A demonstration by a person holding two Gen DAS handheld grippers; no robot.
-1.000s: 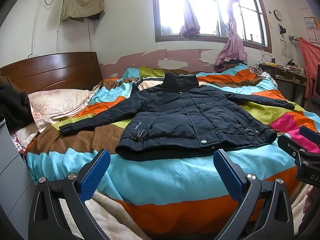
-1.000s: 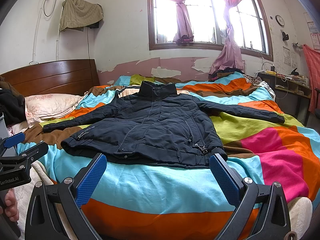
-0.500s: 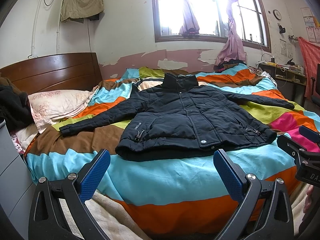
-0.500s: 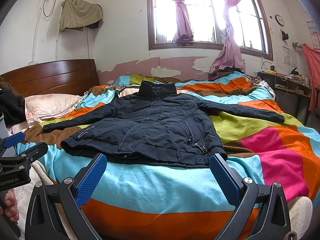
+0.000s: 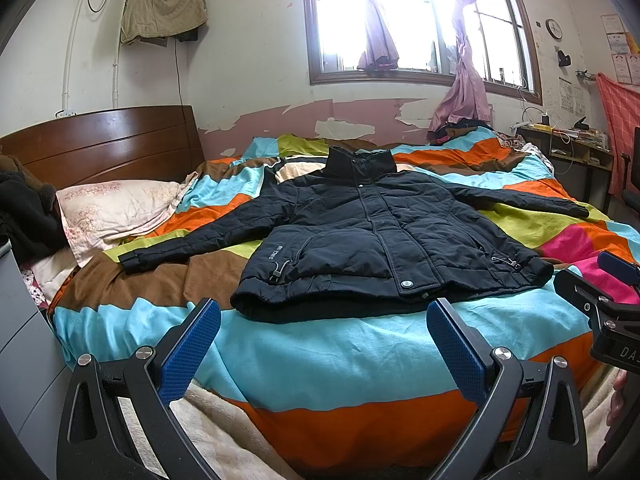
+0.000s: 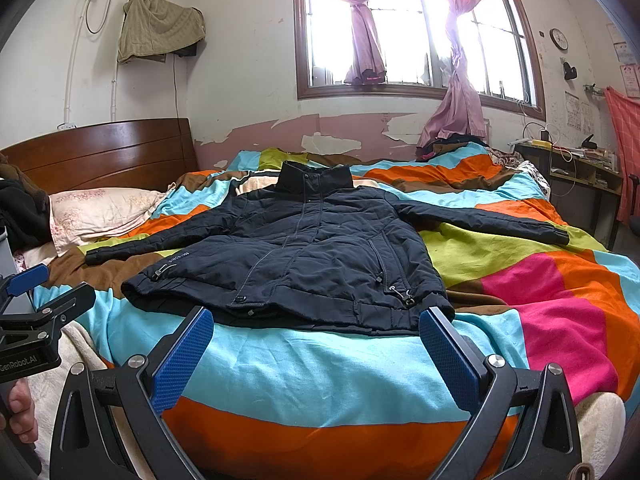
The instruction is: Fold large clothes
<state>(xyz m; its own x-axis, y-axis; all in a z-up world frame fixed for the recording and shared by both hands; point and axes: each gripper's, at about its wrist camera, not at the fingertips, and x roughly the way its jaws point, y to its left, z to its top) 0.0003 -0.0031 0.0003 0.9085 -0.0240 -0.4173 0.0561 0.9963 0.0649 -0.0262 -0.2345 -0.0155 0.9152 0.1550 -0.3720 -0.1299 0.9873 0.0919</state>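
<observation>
A dark navy padded jacket (image 5: 372, 236) (image 6: 304, 248) lies flat and zipped on the bed, collar toward the window, both sleeves spread out sideways. My left gripper (image 5: 320, 312) hovers open just short of the jacket's hem, nothing between its blue pads. My right gripper (image 6: 316, 320) is open too, in front of the hem's right half. Each gripper shows at the edge of the other's view: the right gripper (image 5: 600, 300) and the left gripper (image 6: 36, 304), with fingers of a hand below it.
A bright striped blanket (image 5: 320, 352) covers the bed. A pillow (image 5: 116, 208) and dark clothes lie by the wooden headboard (image 5: 100, 144) at left. A cluttered desk (image 6: 580, 168) stands at the right. A cream fleece (image 5: 224, 432) hangs over the near edge.
</observation>
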